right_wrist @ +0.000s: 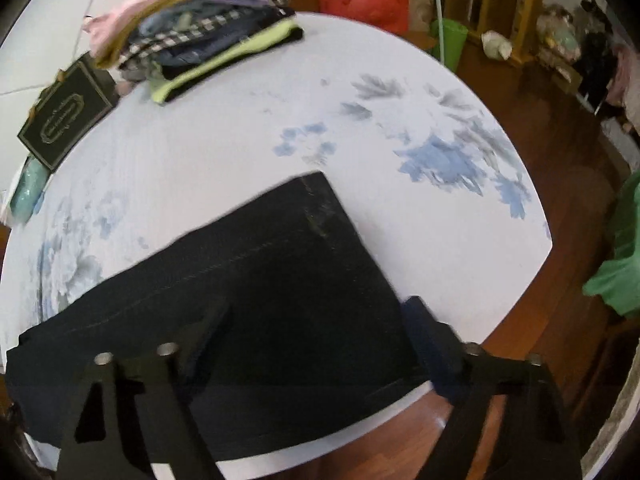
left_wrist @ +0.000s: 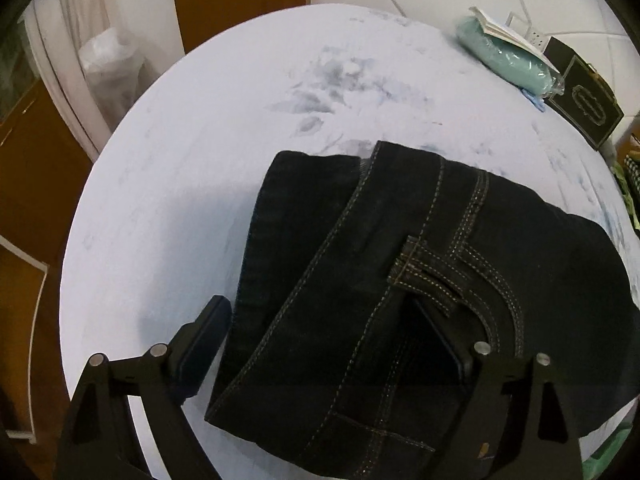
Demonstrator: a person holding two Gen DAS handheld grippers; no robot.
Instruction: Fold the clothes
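Dark blue jeans (left_wrist: 400,264) lie folded on the round white table (left_wrist: 192,168), waistband and belt loop toward the left wrist camera. My left gripper (left_wrist: 320,332) is open, its fingers straddling the waist end; the left finger (left_wrist: 204,332) is beside the fabric, the right finger rests on it. In the right wrist view the jeans (right_wrist: 256,280) lie across the table's near edge. My right gripper (right_wrist: 316,336) is open above the jeans, holding nothing.
A stack of folded clothes (right_wrist: 192,36) sits at the far side of the table (right_wrist: 400,120), next to a black box (right_wrist: 64,120). A teal bundle (left_wrist: 504,60) and the box (left_wrist: 584,108) lie at the far right. Wooden floor surrounds the table.
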